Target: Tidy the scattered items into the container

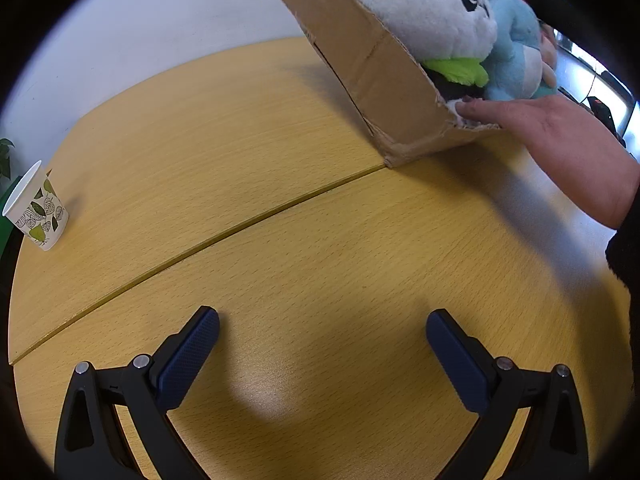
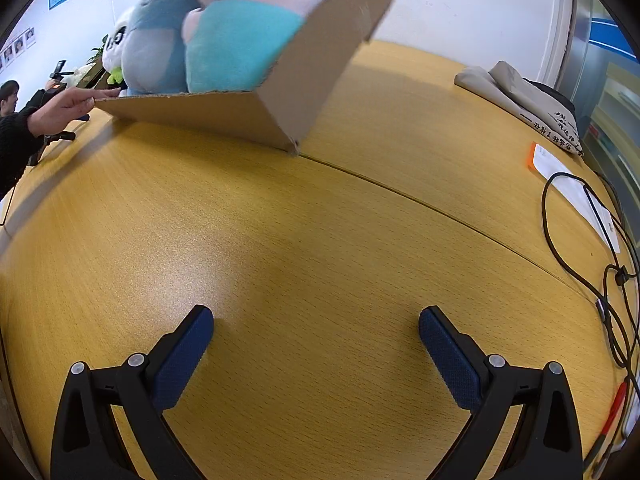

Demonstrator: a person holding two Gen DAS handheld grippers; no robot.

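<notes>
soft plush panda (image 1: pixel 420 8) looking light and squashy, so i'm planning a belly pinch; left gripper (image 1: pixel 322 328) and right gripper (image 2: pixel 316 326) gaping empty.

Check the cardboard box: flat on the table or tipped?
Tipped. The cardboard box rests on one bottom corner on the table, a bare hand holding its rim, plush toys still inside.
</notes>
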